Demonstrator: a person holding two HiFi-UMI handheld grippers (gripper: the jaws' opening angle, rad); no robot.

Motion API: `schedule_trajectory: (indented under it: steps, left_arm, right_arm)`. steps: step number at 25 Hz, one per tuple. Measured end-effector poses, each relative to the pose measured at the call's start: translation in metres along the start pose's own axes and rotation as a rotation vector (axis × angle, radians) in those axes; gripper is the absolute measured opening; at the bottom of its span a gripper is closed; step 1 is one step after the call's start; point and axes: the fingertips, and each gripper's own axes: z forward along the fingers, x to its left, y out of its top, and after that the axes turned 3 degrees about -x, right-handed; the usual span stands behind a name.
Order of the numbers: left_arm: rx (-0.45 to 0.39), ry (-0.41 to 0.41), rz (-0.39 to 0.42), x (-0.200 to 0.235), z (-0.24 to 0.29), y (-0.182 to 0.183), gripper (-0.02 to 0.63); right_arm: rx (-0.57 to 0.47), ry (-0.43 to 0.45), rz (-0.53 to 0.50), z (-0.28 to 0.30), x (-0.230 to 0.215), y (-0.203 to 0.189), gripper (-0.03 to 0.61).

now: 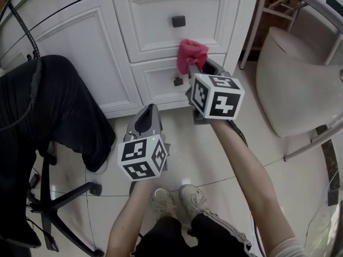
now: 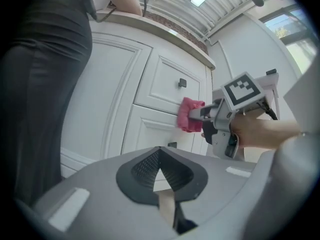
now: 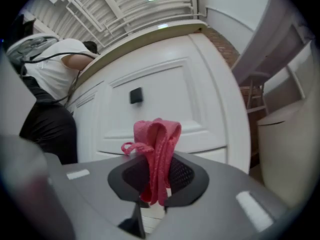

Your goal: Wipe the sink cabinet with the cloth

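Observation:
A pink cloth [image 1: 192, 55] is bunched in my right gripper [image 1: 195, 68], which is shut on it. The cloth presses against the white sink cabinet [image 1: 80, 47] at the seam between the upper and lower drawers, near the cabinet's right edge. In the right gripper view the cloth [image 3: 157, 149] stands up folded between the pads, below the upper drawer's dark knob [image 3: 135, 95]. My left gripper [image 1: 146, 119] hangs lower and nearer, apart from the cabinet, shut with nothing in it. In the left gripper view the cloth [image 2: 190, 115] and right gripper [image 2: 200, 115] show against the drawer fronts.
A person in black trousers [image 1: 53, 106] stands close at the left, by a wheeled chair base [image 1: 59, 202]. A white toilet [image 1: 300, 84] sits at the right and a wooden stool frame [image 1: 278, 4] behind it. My own shoes [image 1: 182, 197] rest on the tiled floor.

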Motion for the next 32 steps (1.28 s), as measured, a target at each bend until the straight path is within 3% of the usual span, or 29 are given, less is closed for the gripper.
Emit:
schedule_trajectory:
  steps: [6,10,12,17,20,23,25,28,32]
  left_arm:
    - [0.021,-0.021,-0.022,-0.028,0.013,-0.012,0.014]
    - [0.01,-0.043,0.0,-0.039,0.015,-0.009,0.015]
    - [0.005,-0.026,-0.003,-0.031,0.014,-0.011,0.015]
    - [0.042,0.034,-0.015,-0.002,0.007,-0.038,0.014]
    - [0.074,0.094,-0.039,0.023,0.0,-0.058,0.014]
    - [0.084,0.138,-0.062,0.052,-0.006,-0.07,0.014]
    - [0.086,0.16,-0.063,0.066,-0.009,-0.075,0.014]
    - [0.08,0.186,-0.097,0.076,-0.008,-0.079,0.014]
    - [0.062,0.167,-0.1,0.066,-0.001,-0.074,0.014]
  right_arm:
    - [0.06,-0.205,-0.125,-0.028,-0.119,-0.003,0.061]
    - [0.062,-0.291,-0.046,-0.047,-0.144,-0.007,0.061]
    - [0.037,-0.221,-0.017,-0.05,-0.111,-0.01,0.061]
    - [0.063,0.178,0.029,-0.023,0.056,-0.055,0.061]
    - [0.118,0.333,-0.064,0.003,0.135,-0.096,0.061]
    - [0.144,0.323,-0.083,0.023,0.143,-0.112,0.061]
    - [0.129,0.261,-0.083,0.025,0.118,-0.11,0.061]
    - [0.121,0.172,-0.003,0.014,0.062,-0.104,0.055]
    - [0.111,0.185,-0.016,-0.001,0.03,-0.094,0.066]
